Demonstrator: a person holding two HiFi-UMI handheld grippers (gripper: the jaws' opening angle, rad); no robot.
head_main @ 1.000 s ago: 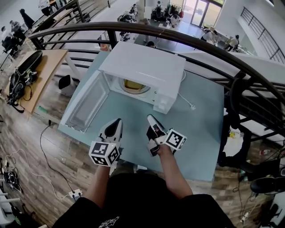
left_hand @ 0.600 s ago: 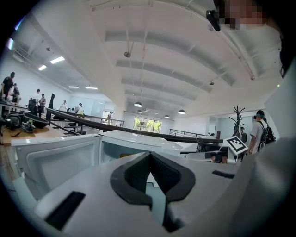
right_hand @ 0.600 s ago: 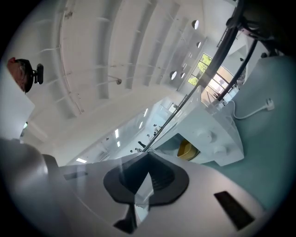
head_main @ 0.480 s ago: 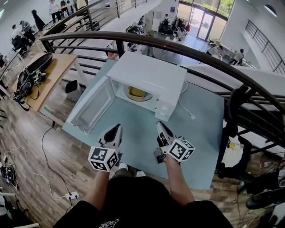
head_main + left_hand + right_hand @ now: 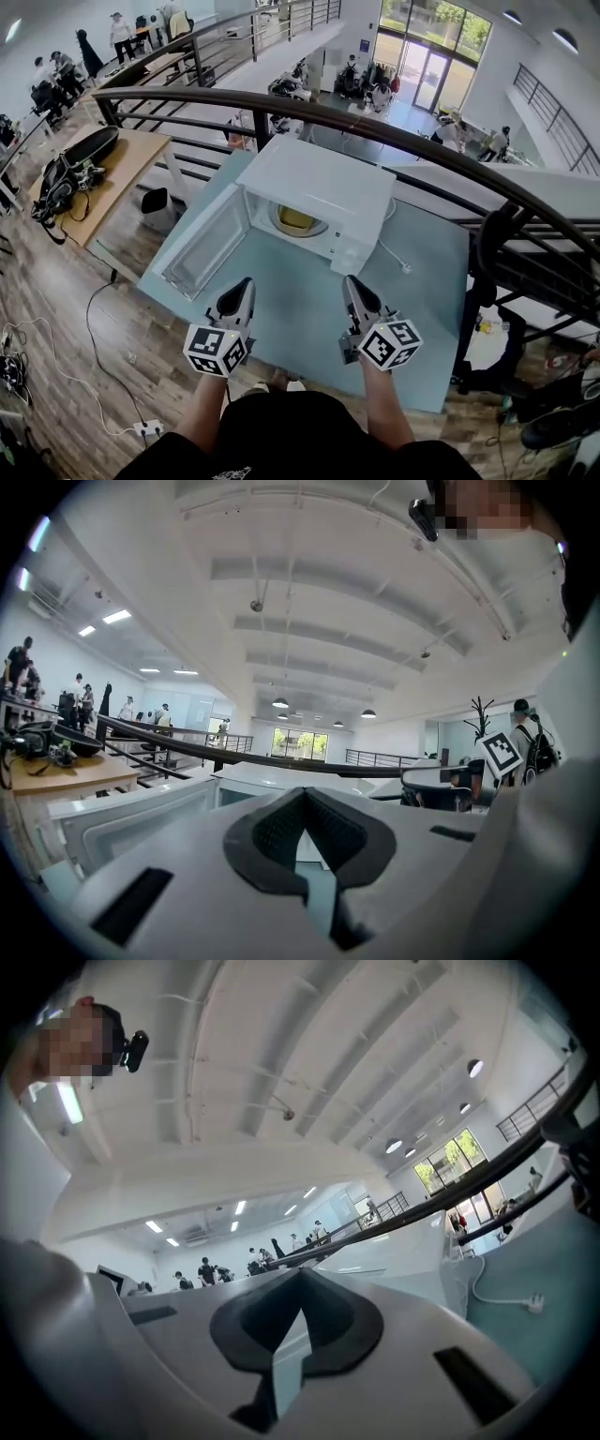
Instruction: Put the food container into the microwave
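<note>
The white microwave [image 5: 319,183] stands on the light blue table [image 5: 427,281] with its door [image 5: 206,246] swung open to the left. Inside its cavity sits the yellowish food container [image 5: 297,219]. My left gripper [image 5: 246,285] is shut and empty, hanging over the table's near edge in front of the door. My right gripper [image 5: 351,284] is shut and empty too, level with it and to its right. In the left gripper view the closed pads [image 5: 305,832] point at the microwave [image 5: 281,785]. The right gripper view shows its pads [image 5: 295,1321] closed, tilted up toward the ceiling.
A dark curved railing [image 5: 375,127] runs behind the table. The microwave's white cord and plug [image 5: 401,265] lie on the table at the right. A wooden table [image 5: 103,169] with bags stands at the left, with cables on the wood floor [image 5: 56,309].
Both grippers have drawn back from the microwave toward me, staying shut and empty. The view has shifted, so the microwave sits lower in the frame.
</note>
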